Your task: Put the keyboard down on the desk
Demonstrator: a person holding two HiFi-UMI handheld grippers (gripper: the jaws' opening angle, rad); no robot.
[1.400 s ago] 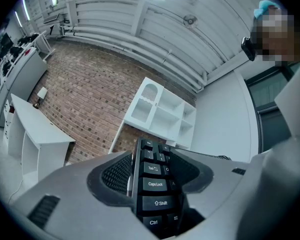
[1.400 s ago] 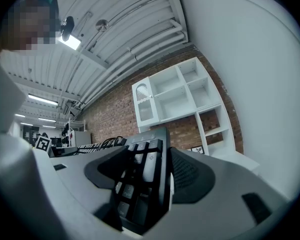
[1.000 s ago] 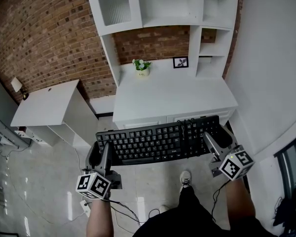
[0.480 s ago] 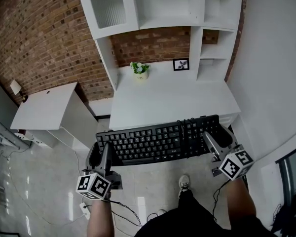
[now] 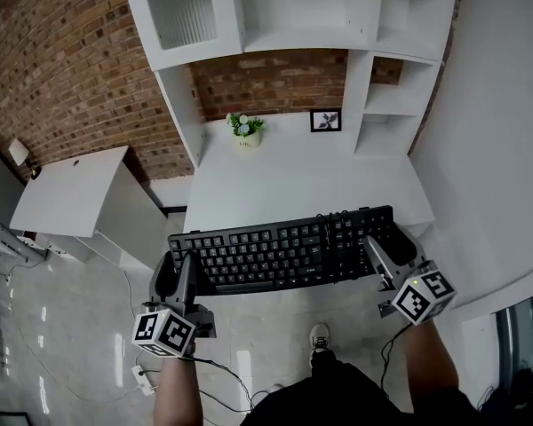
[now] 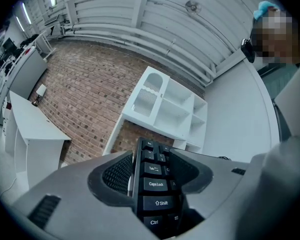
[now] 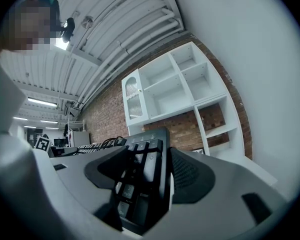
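The step in hand is the carrying: the keyboard (image 5: 289,254) is in the air, roughly level, and is brought toward the desk (image 5: 293,185). The left gripper (image 5: 179,278) has its jaws pressed on the left end of the keyboard, where the Tab, Caps Lock and Shift keys show between them in the left gripper view. The right gripper (image 5: 386,254) pinches the right end in the same way, with the keys standing between its two pads in the right gripper view. The far long side of the keyboard now reaches the front edge of the desk, while its near side hangs above the floor.

The next move, as I judge it, calls for pushing both grippers forward together until the whole keyboard is over the desk top, then lowering it flat. The small plant (image 5: 245,127) and the picture frame (image 5: 325,120) stand at the back edge, well apart from the landing place.

Compared with one second ago, the desk is nearer and the keyboard covers its front drawers; the grip is unchanged
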